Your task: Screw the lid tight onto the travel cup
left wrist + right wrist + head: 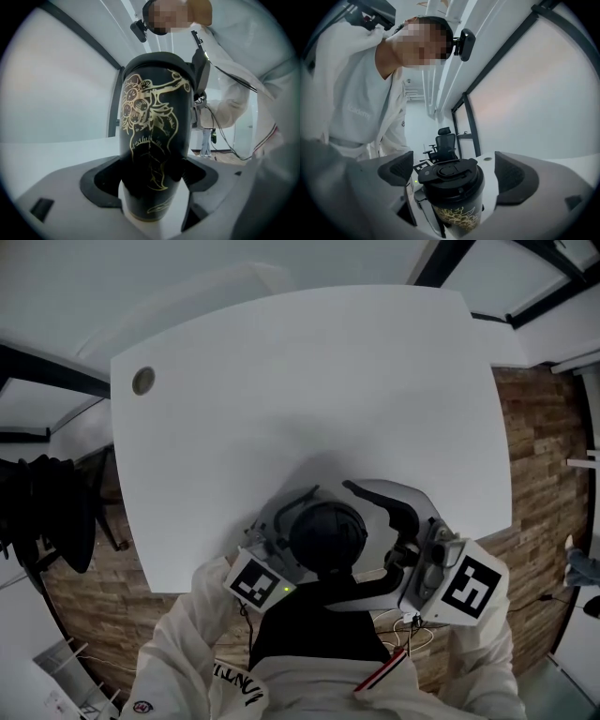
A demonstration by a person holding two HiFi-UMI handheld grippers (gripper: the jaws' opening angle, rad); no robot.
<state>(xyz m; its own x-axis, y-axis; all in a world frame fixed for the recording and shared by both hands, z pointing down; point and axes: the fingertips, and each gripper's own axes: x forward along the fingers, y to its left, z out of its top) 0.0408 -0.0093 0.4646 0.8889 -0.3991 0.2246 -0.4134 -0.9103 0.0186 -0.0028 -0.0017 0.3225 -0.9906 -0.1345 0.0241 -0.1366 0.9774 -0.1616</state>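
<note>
Clenched on the black, gold-patterned travel cup (154, 122) with the left tool (149, 177), pads pressed to either side of its lower body. Held upright over the near edge of the white bench (309, 381), close before a person's white jacket (187, 652); unclear whether resting on the bench or lifted off it. Topped with the black lid (449, 176), flip cap facing up. Flanked at lid height by the right tool (454, 171), released and spread wide, pads standing clear on both sides, gripping nothing.
</note>
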